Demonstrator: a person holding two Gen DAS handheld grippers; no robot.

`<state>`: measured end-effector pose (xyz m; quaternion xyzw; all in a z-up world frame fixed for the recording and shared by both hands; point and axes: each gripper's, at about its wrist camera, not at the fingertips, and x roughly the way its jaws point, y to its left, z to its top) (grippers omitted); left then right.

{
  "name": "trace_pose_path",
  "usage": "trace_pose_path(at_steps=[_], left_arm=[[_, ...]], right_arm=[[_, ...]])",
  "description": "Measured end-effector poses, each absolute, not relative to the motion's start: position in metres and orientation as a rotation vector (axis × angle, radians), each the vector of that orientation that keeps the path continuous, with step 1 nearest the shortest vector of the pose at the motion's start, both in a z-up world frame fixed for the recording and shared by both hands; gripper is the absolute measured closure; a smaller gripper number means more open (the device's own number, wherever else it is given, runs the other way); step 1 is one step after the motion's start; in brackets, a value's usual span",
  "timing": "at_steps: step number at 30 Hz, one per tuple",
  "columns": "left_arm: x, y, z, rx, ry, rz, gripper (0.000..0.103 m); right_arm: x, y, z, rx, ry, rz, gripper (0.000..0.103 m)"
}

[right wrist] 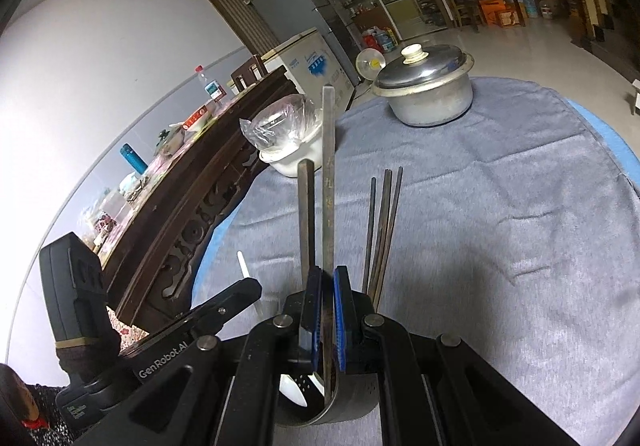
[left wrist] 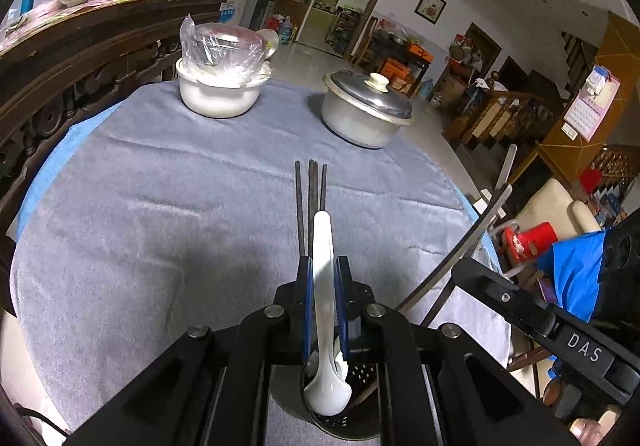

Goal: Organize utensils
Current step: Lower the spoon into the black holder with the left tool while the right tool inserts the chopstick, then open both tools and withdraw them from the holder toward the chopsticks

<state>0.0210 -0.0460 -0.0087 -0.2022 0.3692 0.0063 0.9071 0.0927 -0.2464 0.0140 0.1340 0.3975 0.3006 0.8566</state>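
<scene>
My left gripper (left wrist: 323, 266) is shut on a white ceramic spoon (left wrist: 323, 246); its bowl end hangs inside a black perforated utensil holder (left wrist: 352, 422) right below the fingers. Several dark chopsticks (left wrist: 310, 202) stand up from the holder behind the spoon. My right gripper (right wrist: 328, 274) is shut on two long chopsticks (right wrist: 329, 182), their lower ends inside the same holder (right wrist: 352, 398). Other dark chopsticks (right wrist: 382, 230) stand in the holder to the right. The spoon's bowl (right wrist: 294, 388) shows in the holder, and its handle tip (right wrist: 243, 264) shows to the left.
A grey cloth (left wrist: 160, 186) covers the round table. A white pot holding a plastic-wrapped bowl (left wrist: 218, 86) and a lidded metal pot (left wrist: 366, 110) stand at the far side. A dark carved sideboard (left wrist: 80, 58) stands on the left. A red stool (left wrist: 528, 238) is on the floor at right.
</scene>
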Motion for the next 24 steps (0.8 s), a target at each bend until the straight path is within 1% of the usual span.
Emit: trace_pose_path(at_steps=[11, 15, 19, 21, 22, 23, 24], left_arm=[[0.016, -0.050, -0.012, -0.391, 0.772, 0.007, 0.092], [0.013, -0.051, -0.014, -0.382, 0.783, 0.001, 0.092], [0.009, -0.049, -0.011, -0.390, 0.789, 0.000, 0.092], [0.007, -0.047, -0.008, -0.398, 0.788, 0.003, 0.086], [0.005, -0.045, -0.005, -0.409, 0.785, 0.002, 0.079], [0.003, -0.042, -0.002, -0.423, 0.780, 0.003, 0.072], [0.001, -0.040, 0.001, -0.431, 0.777, 0.005, 0.066]], right_arm=[[0.084, -0.241, 0.006, 0.223, 0.861, 0.647, 0.096], [0.080, -0.238, 0.002, 0.202, 0.878, 0.663, 0.093], [0.077, -0.240, 0.003, 0.208, 0.880, 0.666, 0.093], [0.077, -0.246, 0.006, 0.227, 0.873, 0.657, 0.093], [0.077, -0.248, 0.008, 0.238, 0.869, 0.655, 0.093], [0.077, -0.252, 0.010, 0.249, 0.864, 0.652, 0.089], [0.076, -0.255, 0.013, 0.259, 0.858, 0.647, 0.078]])
